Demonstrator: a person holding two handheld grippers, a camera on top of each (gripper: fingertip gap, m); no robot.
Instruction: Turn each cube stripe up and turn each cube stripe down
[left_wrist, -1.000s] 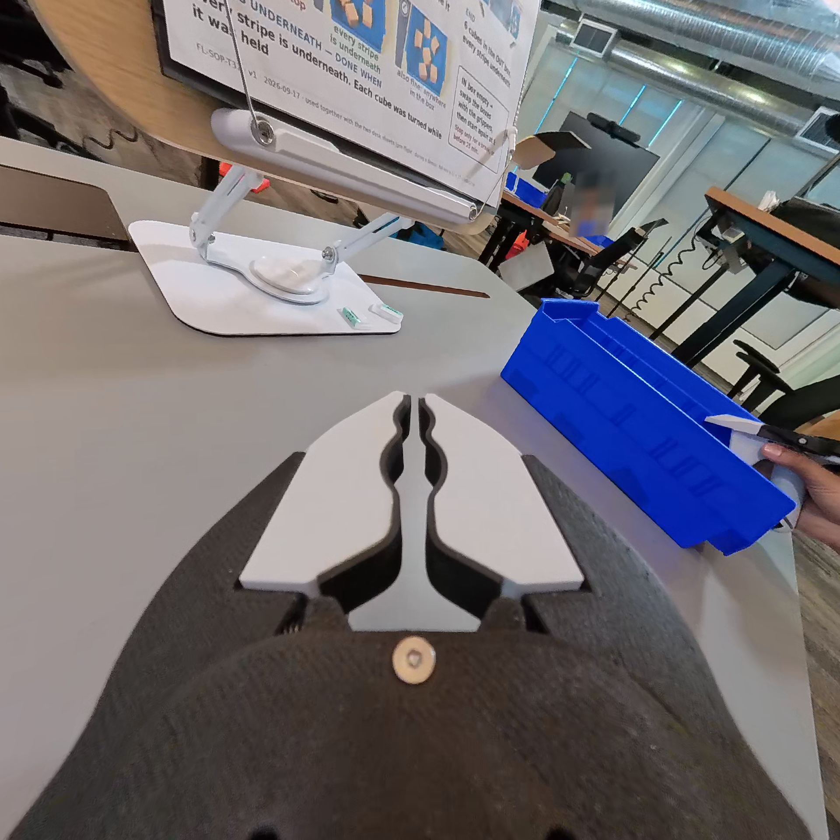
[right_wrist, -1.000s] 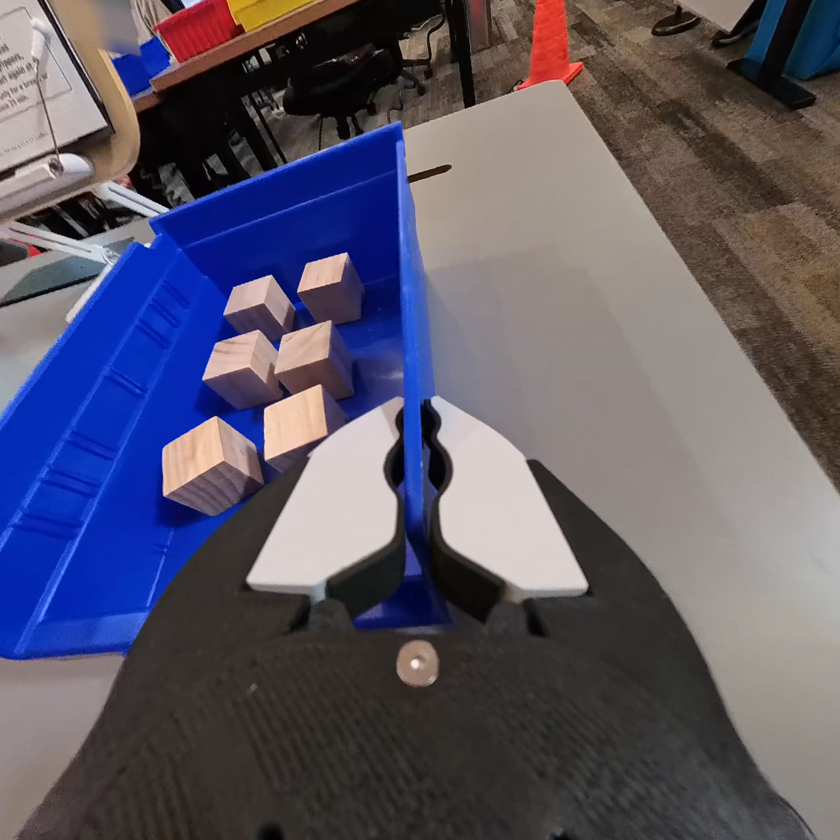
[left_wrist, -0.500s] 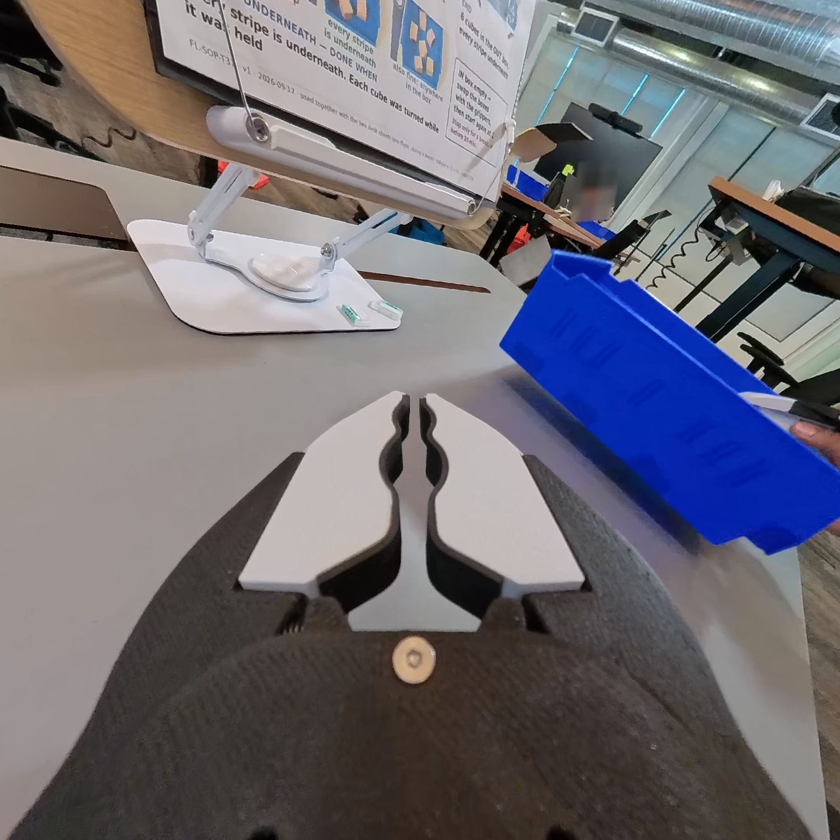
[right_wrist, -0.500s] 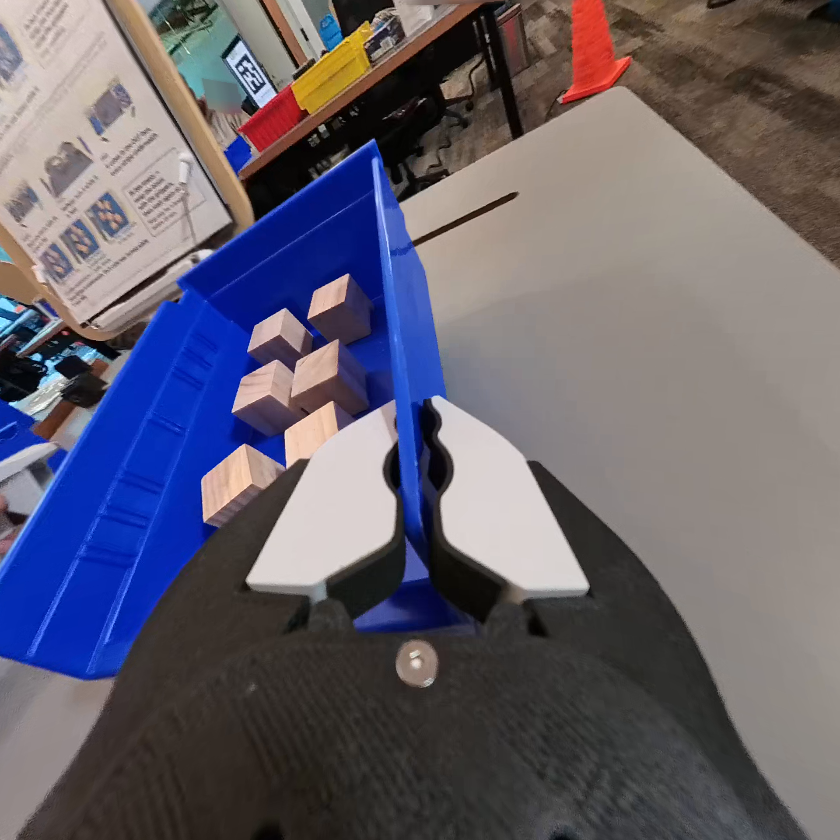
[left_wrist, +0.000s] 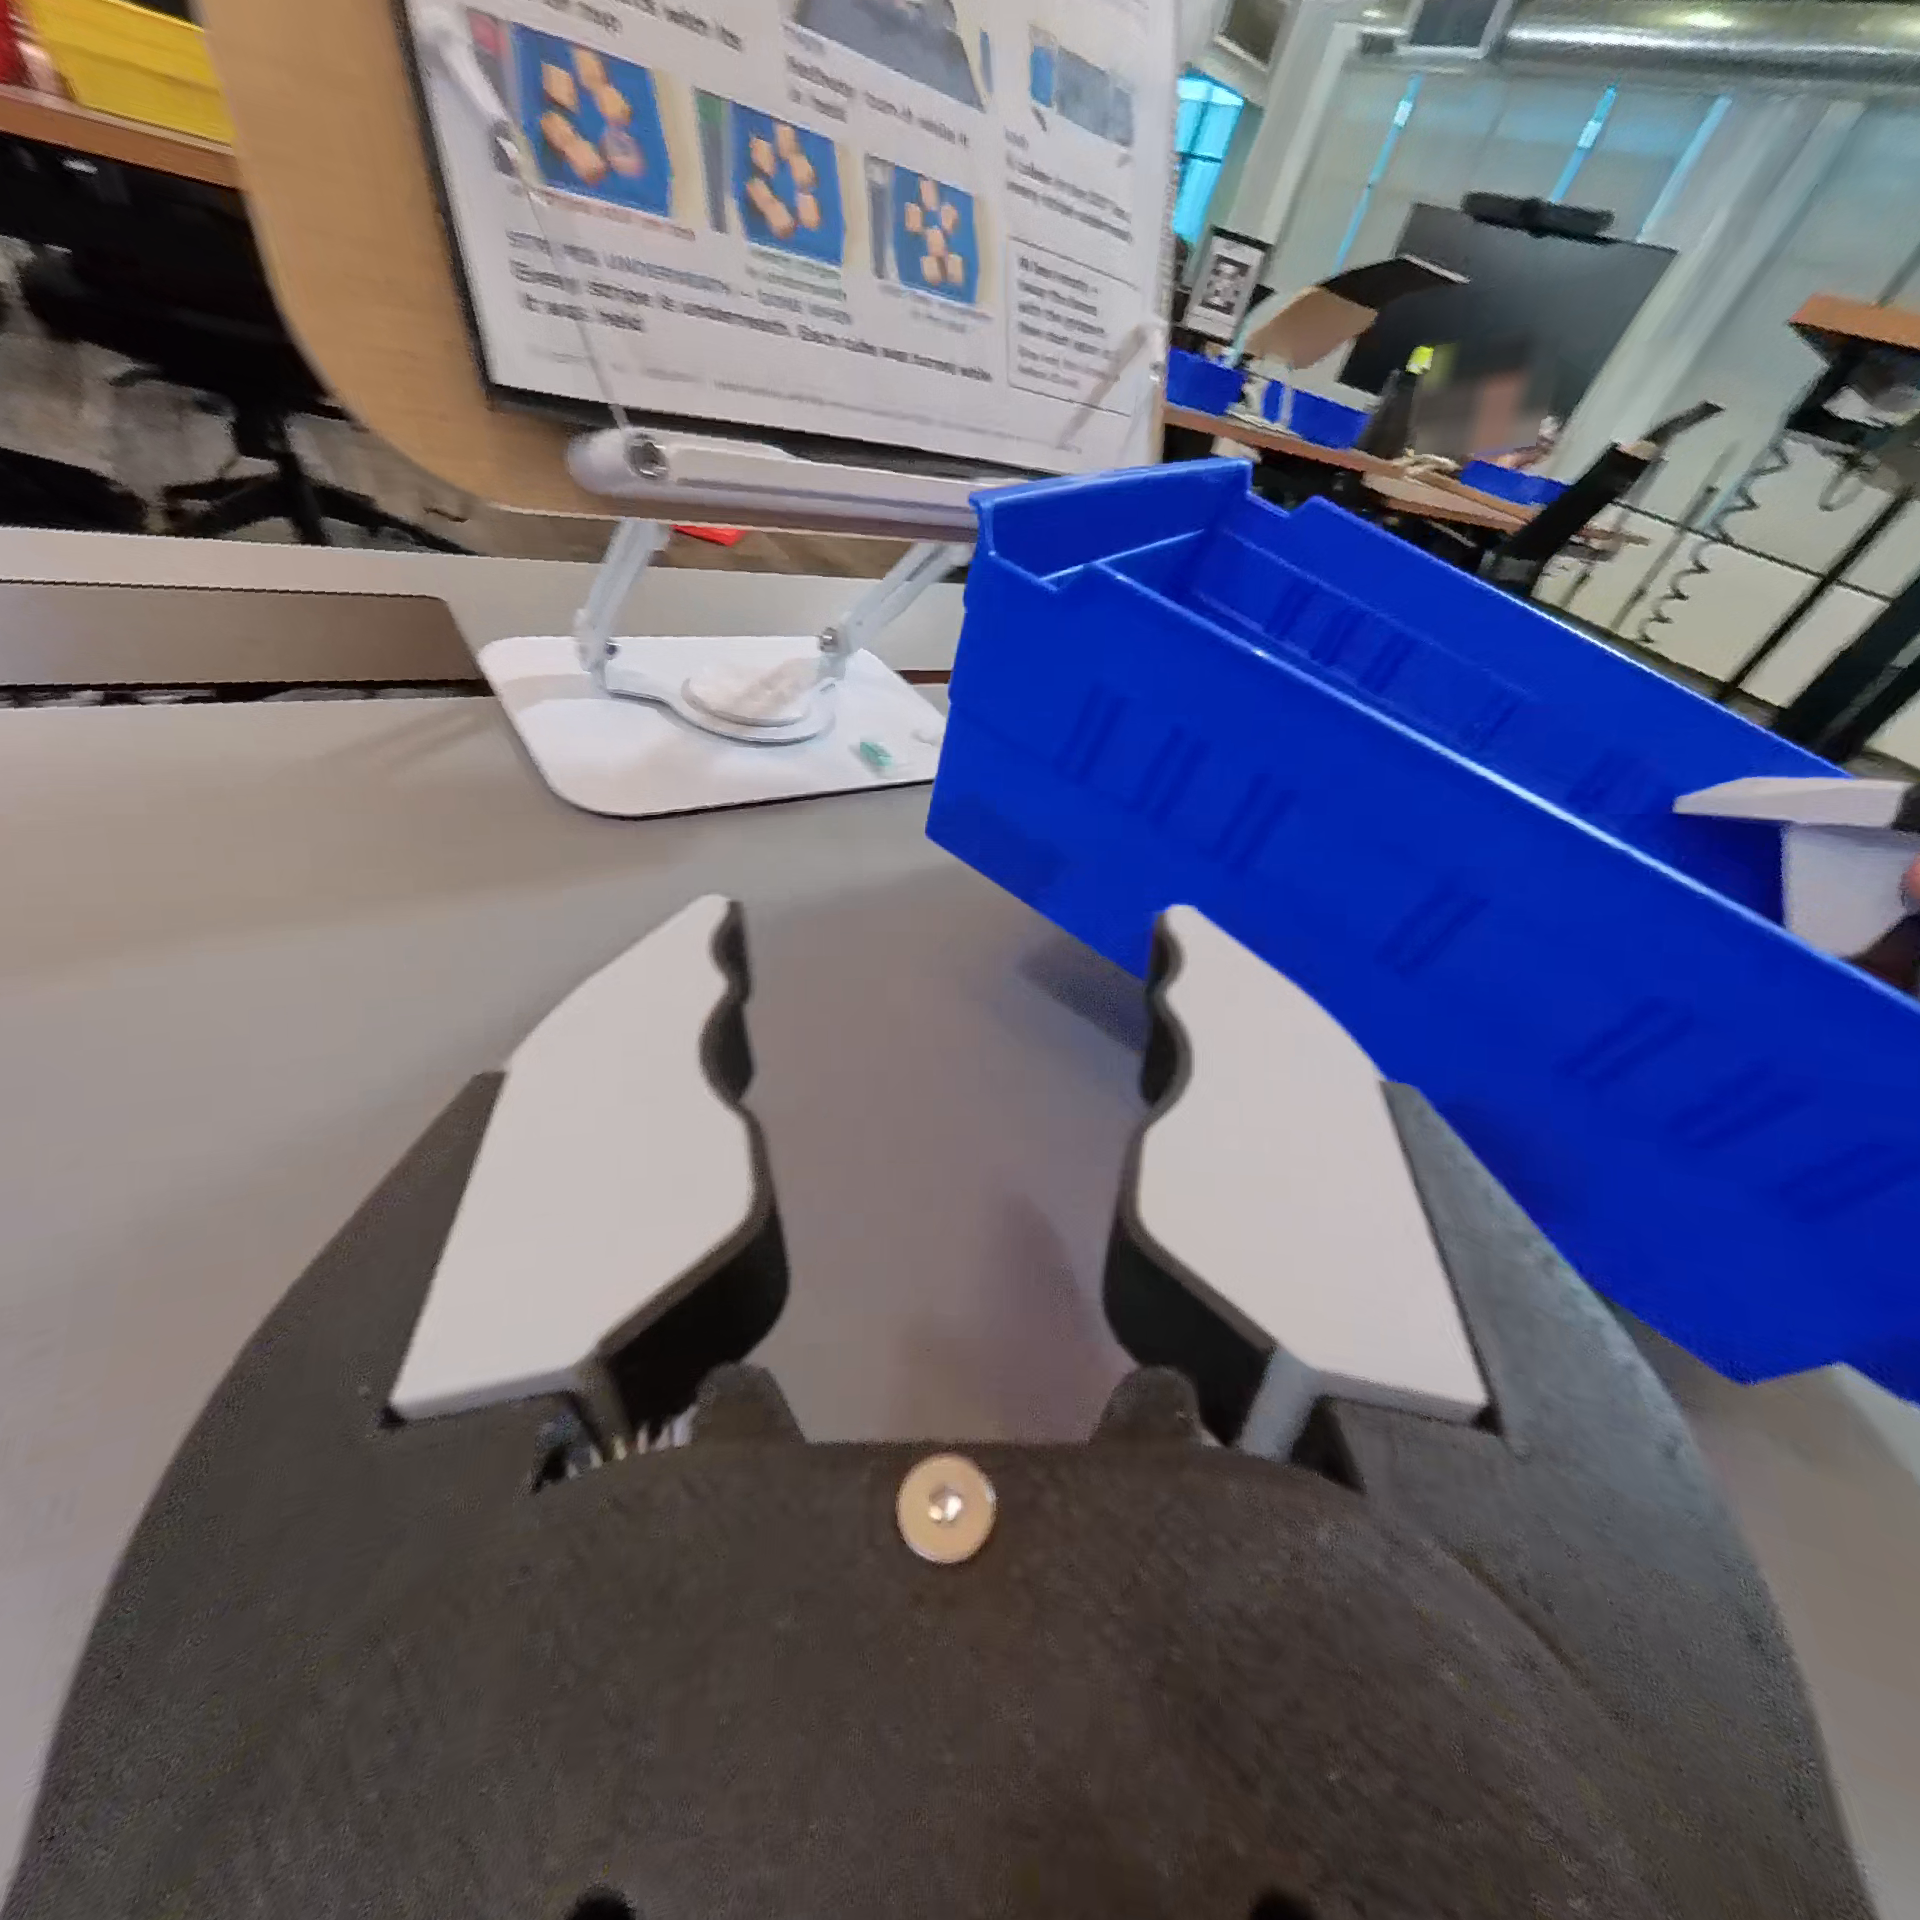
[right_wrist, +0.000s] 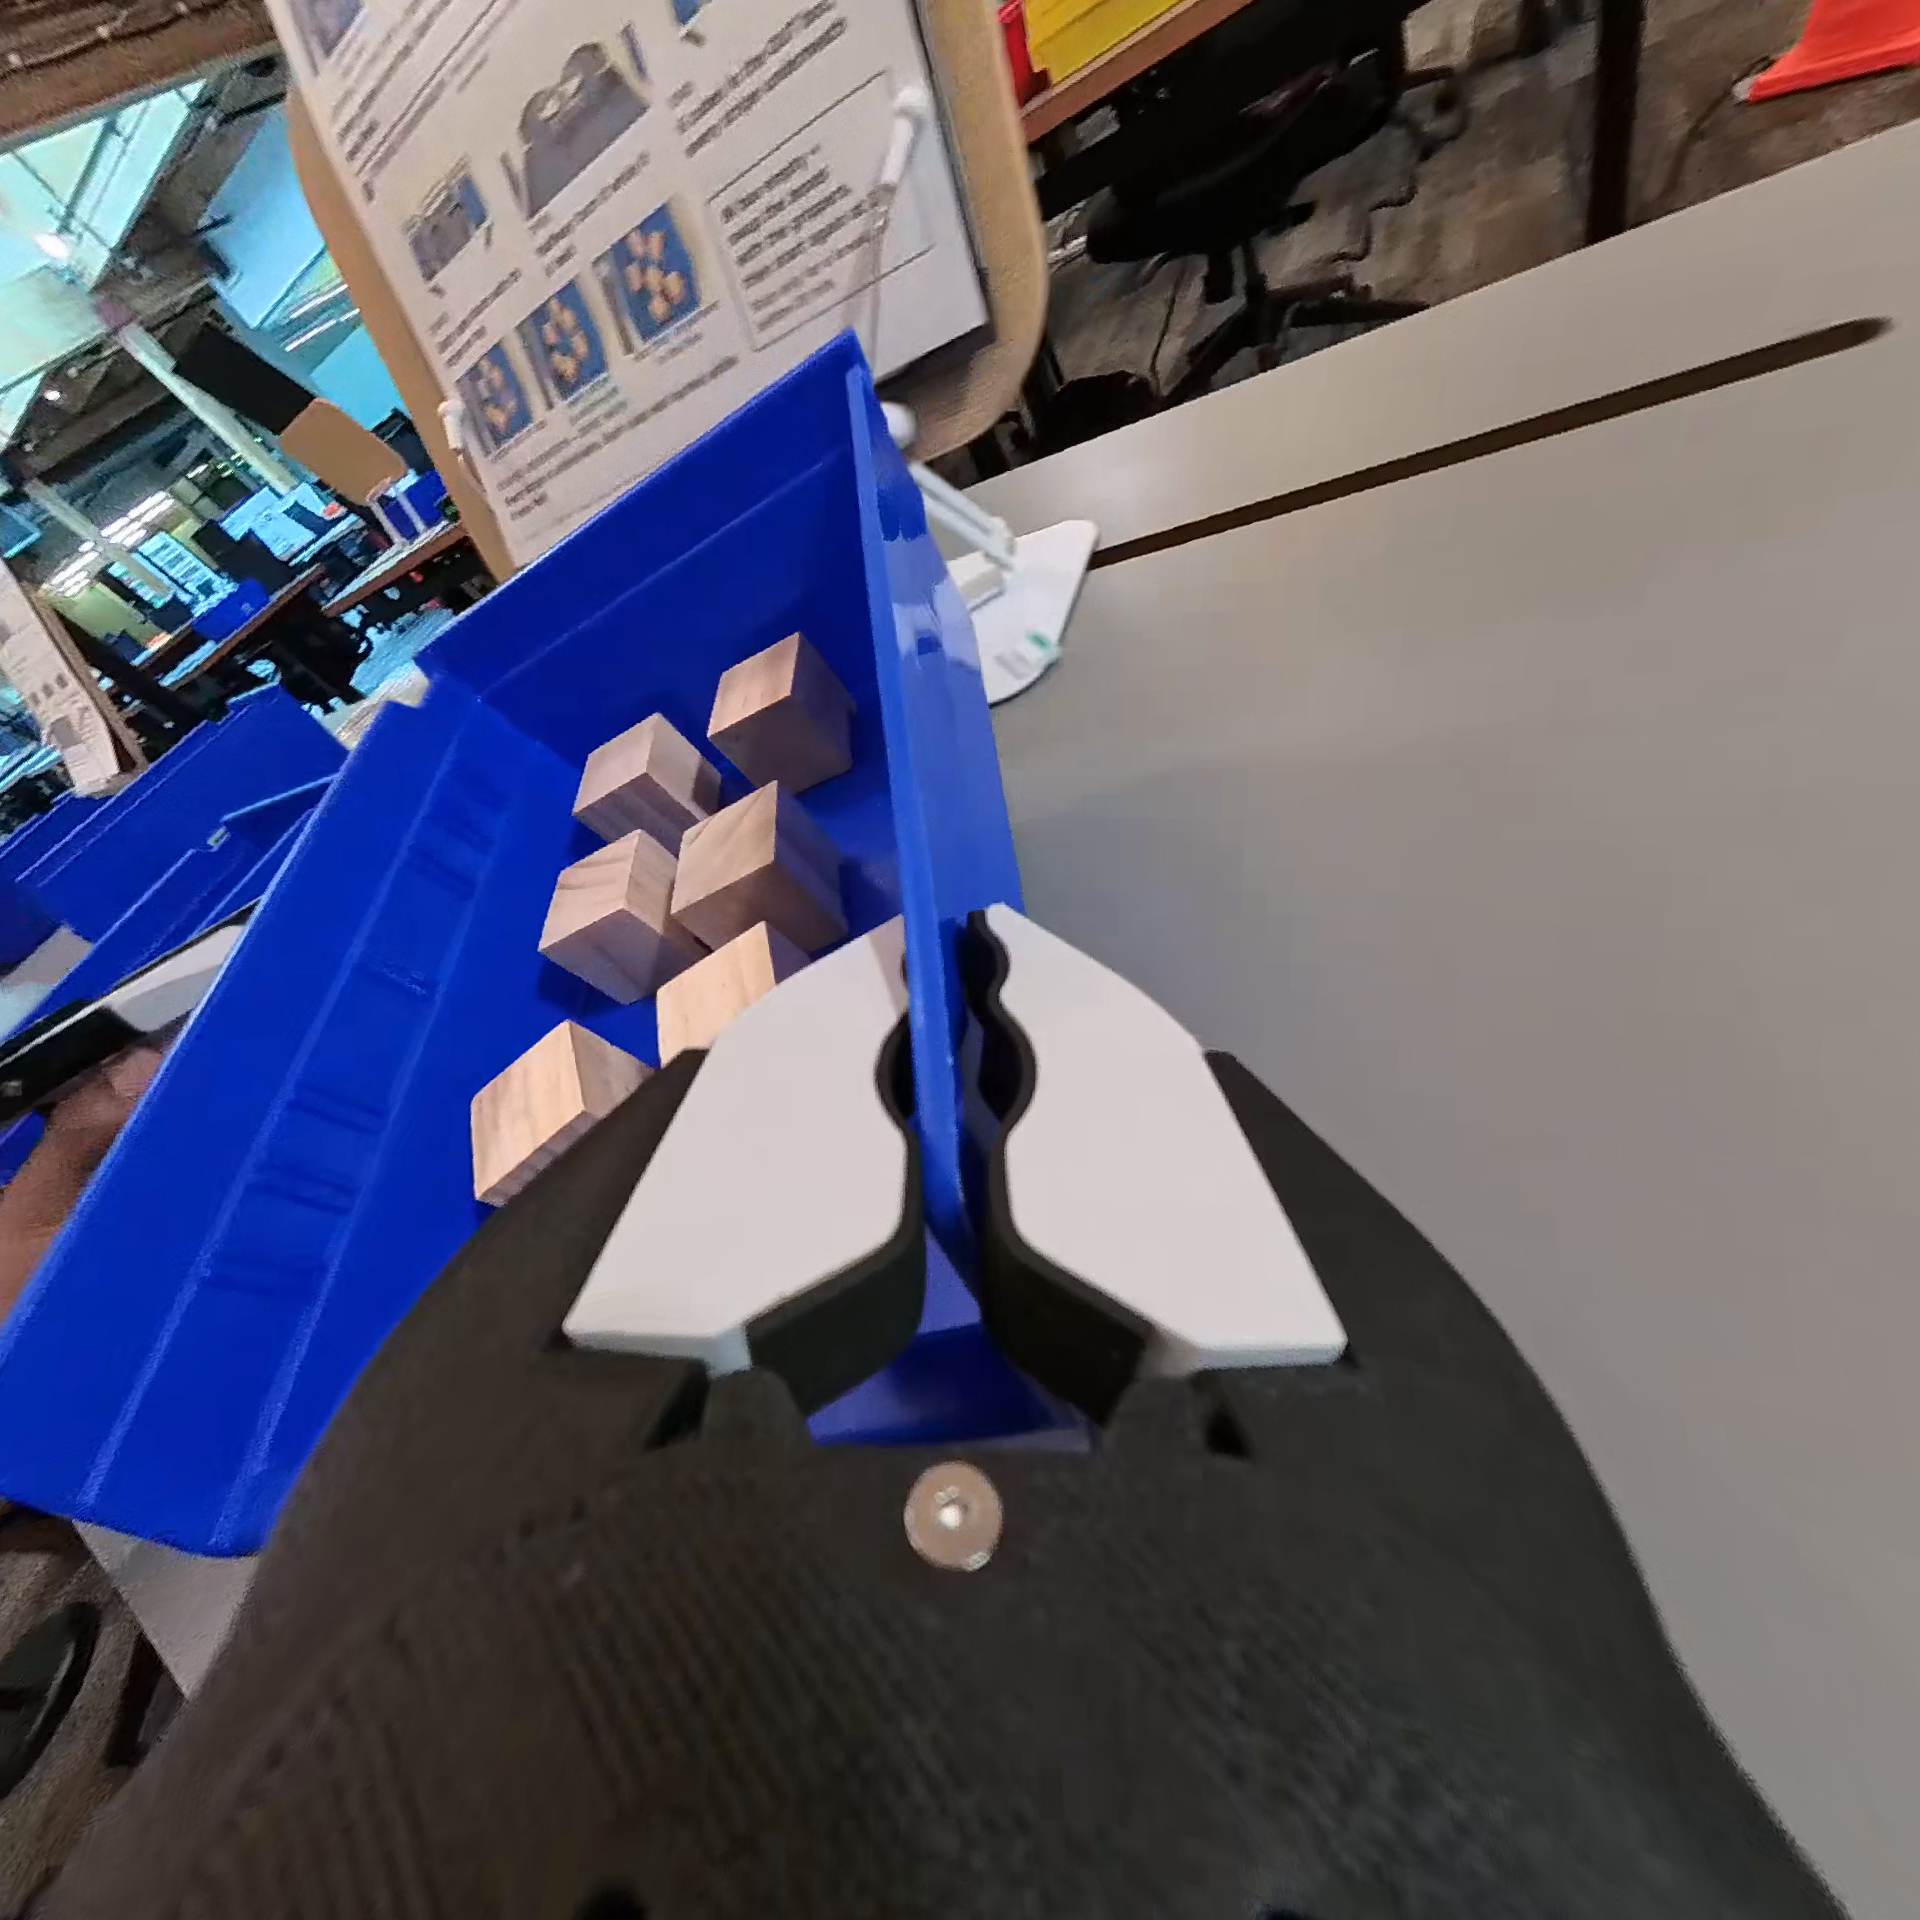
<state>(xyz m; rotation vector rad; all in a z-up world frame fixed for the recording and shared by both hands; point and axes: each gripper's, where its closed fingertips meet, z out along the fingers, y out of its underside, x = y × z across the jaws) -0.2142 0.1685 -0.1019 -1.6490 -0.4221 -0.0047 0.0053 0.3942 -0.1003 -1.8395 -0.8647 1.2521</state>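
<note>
Inside the blue bin (right_wrist: 312, 1195), six plain wooden cubes (right_wrist: 753, 883) are gathered against the side wall nearest the right gripper (right_wrist: 940, 935); no stripe can be made out on the faces that show. Two cubes lie toward the far end, two in the middle touching each other, and two nearest the gripper, one of these partly hidden behind the gripper's left finger. The bin's side wall is clamped between the right gripper's two pale fingers (right_wrist: 1132, 1143), which are closed on the thin blue plastic near its near corner. In the left wrist view the bin (left_wrist: 1403, 935) is seen tilted, its far end raised clear of the grey table (left_wrist: 260, 987), with a shadow beneath it. The right gripper is seen there only as a pale finger (left_wrist: 1797, 802) on the rim at the picture's right edge.

The left gripper (left_wrist: 940, 925) is held above the bare table with its jaws spread wide apart and nothing between them; its right finger overlaps the bin's outer wall in the picture, though whether they touch cannot be told.

Beyond the bin, an instruction sheet (left_wrist: 790, 208) is propped on a white stand (left_wrist: 717, 727) on the table. Desks and more blue bins (right_wrist: 156, 790) are seen in the background.
</note>
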